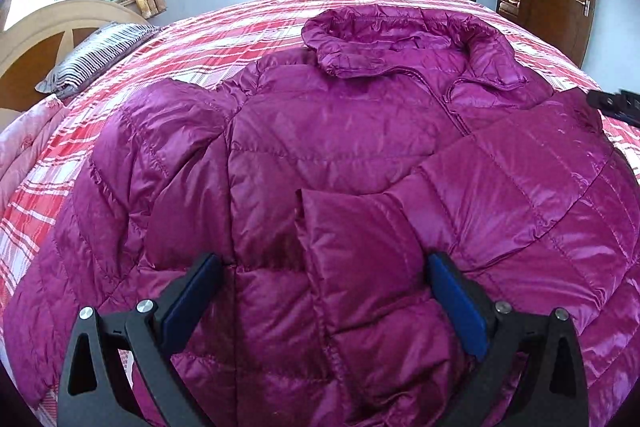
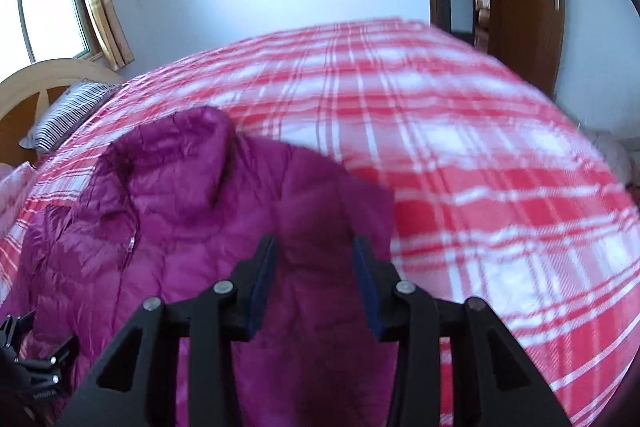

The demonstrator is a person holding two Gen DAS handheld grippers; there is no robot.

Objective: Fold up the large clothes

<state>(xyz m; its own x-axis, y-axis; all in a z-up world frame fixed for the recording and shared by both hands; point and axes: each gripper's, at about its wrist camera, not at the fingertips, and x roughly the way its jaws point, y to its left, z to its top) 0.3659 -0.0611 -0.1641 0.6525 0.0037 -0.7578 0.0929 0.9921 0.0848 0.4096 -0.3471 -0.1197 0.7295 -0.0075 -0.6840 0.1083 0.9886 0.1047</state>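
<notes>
1. Glossy magenta quilted puffer jacket [image 1: 360, 155] lies front-up on the red-and-white plaid bedspread [image 1: 240, 27], collar at 12 o'clock, one sleeve folded across the chest.
2. Left gripper [image 1: 324, 267] released, spread wide over the sleeve.
3. Right gripper [image 2: 314, 255] released, over the jacket's edge.

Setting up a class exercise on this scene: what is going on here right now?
A person with two handheld grippers is folding a magenta puffer jacket spread on a bed with a red plaid sheet. One sleeve already lies folded across the front. The left gripper hovers open over that sleeve's cuff; the right gripper is open over the jacket's shoulder area.
</notes>
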